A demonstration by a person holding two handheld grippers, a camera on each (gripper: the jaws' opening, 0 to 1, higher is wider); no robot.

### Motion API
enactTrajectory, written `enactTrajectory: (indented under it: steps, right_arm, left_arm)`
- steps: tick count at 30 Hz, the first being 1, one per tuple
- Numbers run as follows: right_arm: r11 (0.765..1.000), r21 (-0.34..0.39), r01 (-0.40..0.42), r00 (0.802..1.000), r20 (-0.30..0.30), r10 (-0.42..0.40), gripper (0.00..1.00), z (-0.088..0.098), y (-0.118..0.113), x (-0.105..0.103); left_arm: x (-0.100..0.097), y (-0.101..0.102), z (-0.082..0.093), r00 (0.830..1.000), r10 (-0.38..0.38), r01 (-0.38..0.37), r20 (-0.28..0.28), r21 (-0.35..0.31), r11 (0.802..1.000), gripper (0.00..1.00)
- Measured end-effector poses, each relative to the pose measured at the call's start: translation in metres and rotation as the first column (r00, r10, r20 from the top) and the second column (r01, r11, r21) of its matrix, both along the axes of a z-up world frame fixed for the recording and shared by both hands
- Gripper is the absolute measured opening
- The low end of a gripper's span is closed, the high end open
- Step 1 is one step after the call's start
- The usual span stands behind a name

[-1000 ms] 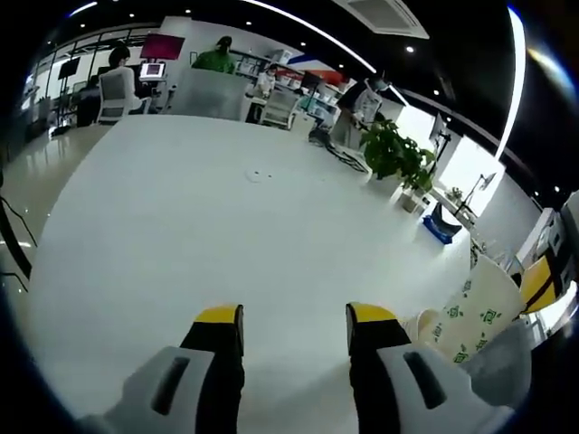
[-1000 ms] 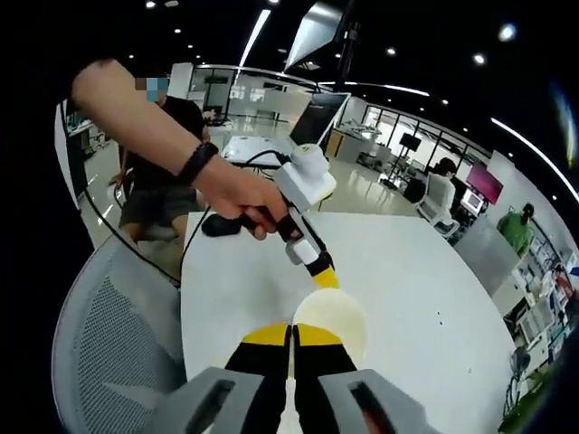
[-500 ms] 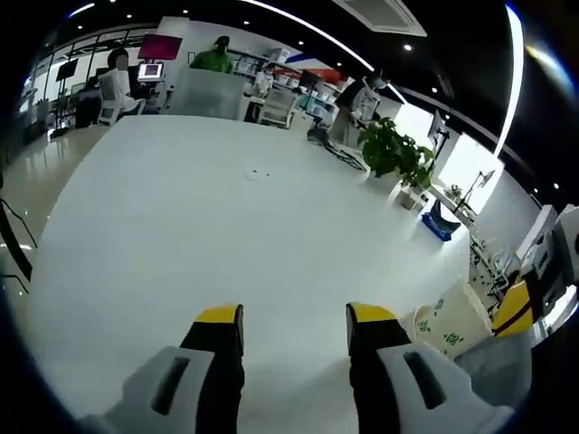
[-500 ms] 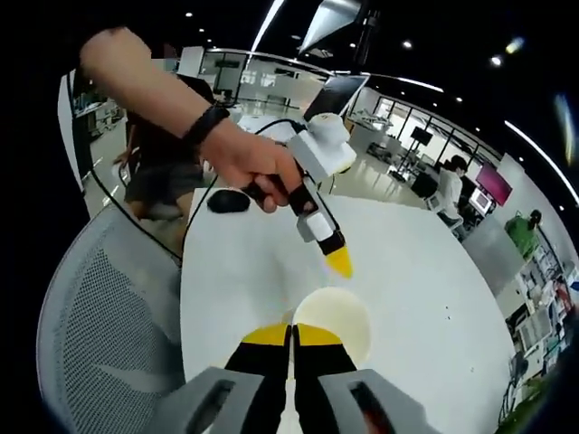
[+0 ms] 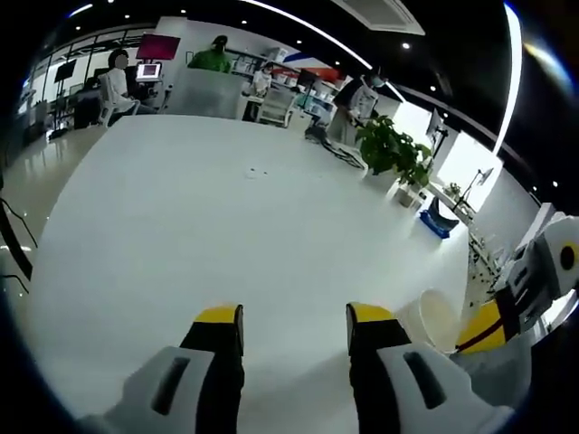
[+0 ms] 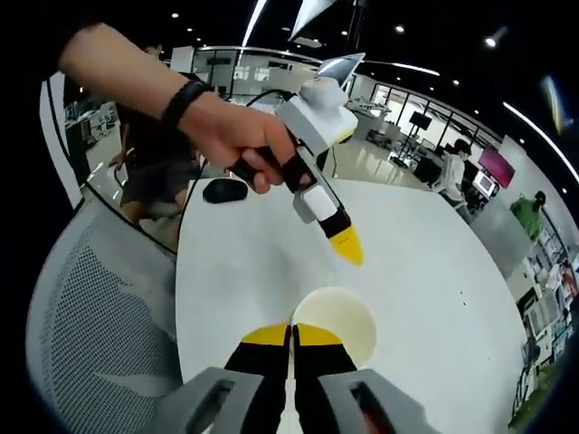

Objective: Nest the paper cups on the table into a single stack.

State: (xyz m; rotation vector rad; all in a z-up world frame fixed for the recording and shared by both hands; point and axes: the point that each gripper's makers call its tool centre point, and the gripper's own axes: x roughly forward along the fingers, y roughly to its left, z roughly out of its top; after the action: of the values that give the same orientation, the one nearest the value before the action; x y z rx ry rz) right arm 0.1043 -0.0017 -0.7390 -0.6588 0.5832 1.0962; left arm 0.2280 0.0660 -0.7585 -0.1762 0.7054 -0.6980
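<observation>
Right gripper view: paper cup (image 6: 336,327) sits at my right gripper (image 6: 291,336), jaws pressed together on its near rim, so I read it as pinched by the wall, mouth facing the camera. Holding it by the rim keeps the body free, my guess is for dropping it into or over another cup. I see just 1 cup mouth; whether more are nested inside is not clear. Below it is the white table (image 6: 235,271), with a dark mouse-like object (image 6: 220,190) near the far edge and a mesh chair (image 6: 99,334) beside it. The left gripper (image 6: 346,246) hangs above the table, held in the person's hand (image 6: 237,136), yellow tip pointing down toward the cup.

Left gripper view: left gripper (image 5: 295,327) has jaws spread apart, nothing between them, just table (image 5: 226,235). The cup (image 5: 434,318) shows at lower right, partly cut off behind my own jaw, with the right gripper (image 5: 484,327) clamped on it. No 2nd loose cup that I can make out. Potted plant (image 5: 396,154) beyond the table.
</observation>
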Motion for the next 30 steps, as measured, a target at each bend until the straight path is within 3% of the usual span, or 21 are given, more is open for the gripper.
enactTrajectory:
  steps: [18, 25, 30]
  right_arm:
    - [1.000, -0.015, 0.017, 0.998, -0.062, -0.018, 0.00, -0.011, 0.002, -0.001]
    - [0.999, -0.016, 0.041, 0.994, -0.099, -0.043, 0.07, -0.015, -0.003, 0.000]
    - [0.998, -0.049, 0.027, 0.995, -0.090, -0.031, 0.10, -0.027, -0.005, 0.005]
  left_arm:
    - [-0.005, 0.000, -0.003, 1.000, -0.006, 0.006, -0.013, -0.001, 1.000, 0.43]
    - [-0.005, -0.001, -0.003, 1.000, -0.009, 0.009, -0.016, -0.003, 1.000, 0.43]
    - [-0.009, -0.005, -0.002, 1.000, -0.015, 0.015, -0.018, -0.005, 1.000, 0.43]
